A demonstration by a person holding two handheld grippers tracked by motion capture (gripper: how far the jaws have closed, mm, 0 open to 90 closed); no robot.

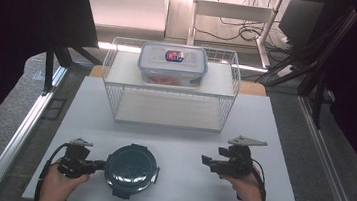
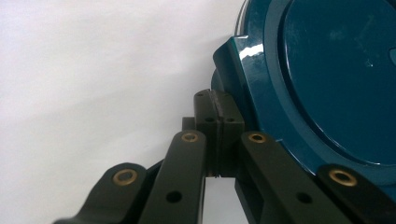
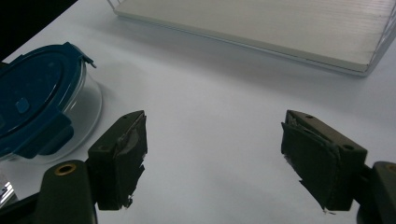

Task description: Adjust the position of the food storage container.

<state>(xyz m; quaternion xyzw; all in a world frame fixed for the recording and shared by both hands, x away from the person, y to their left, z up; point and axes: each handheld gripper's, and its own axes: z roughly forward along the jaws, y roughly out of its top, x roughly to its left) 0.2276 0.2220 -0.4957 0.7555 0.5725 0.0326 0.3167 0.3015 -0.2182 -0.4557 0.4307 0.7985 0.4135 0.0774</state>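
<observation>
High view: left gripper [image 1: 93,164] closed, tips against left rim of round teal-lidded container [image 1: 131,170] at front of table [image 1: 263,139]. Right gripper [image 1: 208,162] open, empty, well apart to the right. Wire rack [image 1: 227,93] at back, rectangular box [image 1: 172,64] on its top shelf.

Left gripper view: pads pressed together, touching the lid's clip tab [image 2: 236,60]. Cannot tell whether anything is pinched between them. Looks like nudging or working the clip; best to keep contact low on the tab, push slow, avoid skidding the container.

Right gripper view: jaws wide, nothing between. Container [image 3: 42,107] off to the left, glass wall visible. Probably worth bracing the far side with this gripper.
</observation>
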